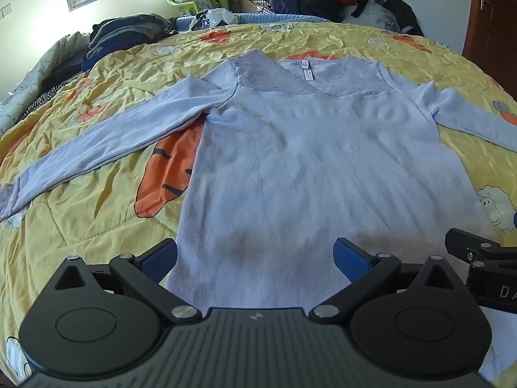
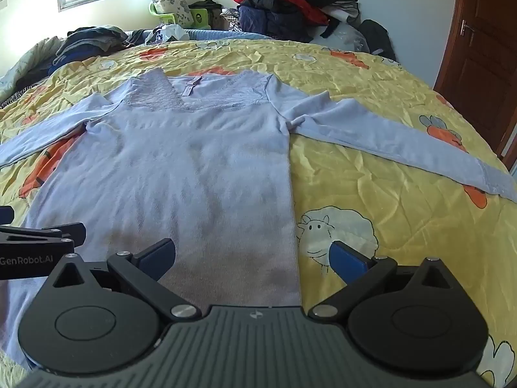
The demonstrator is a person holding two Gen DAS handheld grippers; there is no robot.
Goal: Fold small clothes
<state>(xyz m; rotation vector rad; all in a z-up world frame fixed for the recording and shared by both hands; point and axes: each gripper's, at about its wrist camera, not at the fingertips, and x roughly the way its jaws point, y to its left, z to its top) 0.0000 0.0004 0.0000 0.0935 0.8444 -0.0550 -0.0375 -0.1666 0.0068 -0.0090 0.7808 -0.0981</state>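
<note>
Both claws are hanging over the near hem with jaws spread wide and nothing in them: left claw (image 1: 255,255) over the hem's left part, right claw (image 2: 252,255) over its right edge. "GenRobot.AI" is printed on the left claw's side in the right view; in the left view the other one shows only "DA". The pale blue long-sleeve top (image 1: 310,161) lies flat and face up on the bed's yellow carrot-and-sheep quilt (image 2: 371,194), sleeves out to both sides. No fold made yet, I reckon, so everything's left. Neck label (image 1: 304,70) unreadable. Far back, piles of clothes (image 2: 284,3).
</note>
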